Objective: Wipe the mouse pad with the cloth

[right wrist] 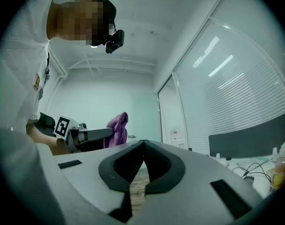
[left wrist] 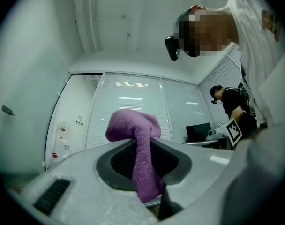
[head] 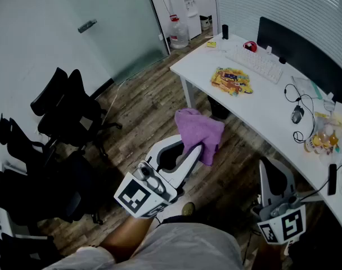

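A purple cloth (head: 199,131) hangs bunched from my left gripper (head: 190,151), which is shut on it and held out over the wood floor, short of the white desk (head: 272,108). In the left gripper view the cloth (left wrist: 135,125) is pinched between the dark pads (left wrist: 173,161) and droops toward the camera. My right gripper (head: 262,166) is low on the right, near the desk's front edge, shut with nothing in it; its pads (right wrist: 156,165) meet at the tip. From it I see the cloth (right wrist: 118,128) off to the left. I cannot make out a mouse pad; a black mouse (head: 297,114) lies on the desk.
The desk holds a white keyboard (head: 255,63), yellow snack bags (head: 232,81), a dark monitor (head: 300,52), cables and bottles (head: 323,139). Black office chairs (head: 64,111) crowd the left. A water jug (head: 178,32) and dispenser (head: 185,4) stand at the back. Another person (left wrist: 234,104) stands beyond.
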A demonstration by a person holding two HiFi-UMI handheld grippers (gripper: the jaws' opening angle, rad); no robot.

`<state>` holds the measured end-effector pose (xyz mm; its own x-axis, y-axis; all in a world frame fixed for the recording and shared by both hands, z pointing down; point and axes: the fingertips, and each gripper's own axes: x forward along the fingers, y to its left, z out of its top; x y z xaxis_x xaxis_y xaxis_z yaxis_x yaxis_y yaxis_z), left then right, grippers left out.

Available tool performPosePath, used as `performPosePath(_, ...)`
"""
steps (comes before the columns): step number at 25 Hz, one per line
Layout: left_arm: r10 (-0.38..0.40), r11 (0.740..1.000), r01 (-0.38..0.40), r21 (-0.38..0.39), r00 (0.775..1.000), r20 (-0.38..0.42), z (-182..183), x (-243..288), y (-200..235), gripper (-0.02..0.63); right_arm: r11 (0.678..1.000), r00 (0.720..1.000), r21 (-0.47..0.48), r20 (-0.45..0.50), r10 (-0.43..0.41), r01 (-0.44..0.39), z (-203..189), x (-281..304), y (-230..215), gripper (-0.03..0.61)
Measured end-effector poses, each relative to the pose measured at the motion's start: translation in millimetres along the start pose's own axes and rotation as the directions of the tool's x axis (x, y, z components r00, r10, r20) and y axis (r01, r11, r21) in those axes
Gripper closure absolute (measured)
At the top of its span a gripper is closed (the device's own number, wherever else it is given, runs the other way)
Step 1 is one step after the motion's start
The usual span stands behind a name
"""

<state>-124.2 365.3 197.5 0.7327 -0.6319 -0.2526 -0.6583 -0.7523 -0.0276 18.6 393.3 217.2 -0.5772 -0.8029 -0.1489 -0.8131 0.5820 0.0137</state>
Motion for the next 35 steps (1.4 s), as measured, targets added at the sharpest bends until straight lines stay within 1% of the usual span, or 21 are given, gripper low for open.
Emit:
performPosePath(9,0.007,1.0,-0.007,0.0,1.0,0.0,-1.3,4.1,-6.4,0.532,1.0,1.0,0.003,0.006,0.001,-0.001,1.4,-6.3,-6.3,0.568)
performPosePath(15,0.026,1.0,-0.026,0.0,1.0,0.0,-6.1,10.1,-11.8,0.532,0.999,1.0,0.038,0.02,-0.002,0.001,0.6,-12.5,-20.5,0.568)
performPosePath(24,0.058,0.998,-0.058,0.014,0.998,-0.012,-16.5,26.4,-32.2,0.532,0.998,0.998,0.016,0.026,0.057,-0.057,1.7,-24.6,-40.9,0.568)
performPosePath(27,0.069,0.997,-0.069,0.023,0.998,-0.003,-16.8,31.3,-36.1,0.532,0.998,0.997,0.015,0.023,0.068,-0.069,1.0,-27.4,-47.3,0.568)
performPosePath(35,0.081,0.996,-0.081,0.033,0.997,-0.003,-21.9,44.5,-28.9,0.532,0.997,0.997,0.018,0.012,0.077,-0.077,-6.5,-22.0,-62.2,0.568)
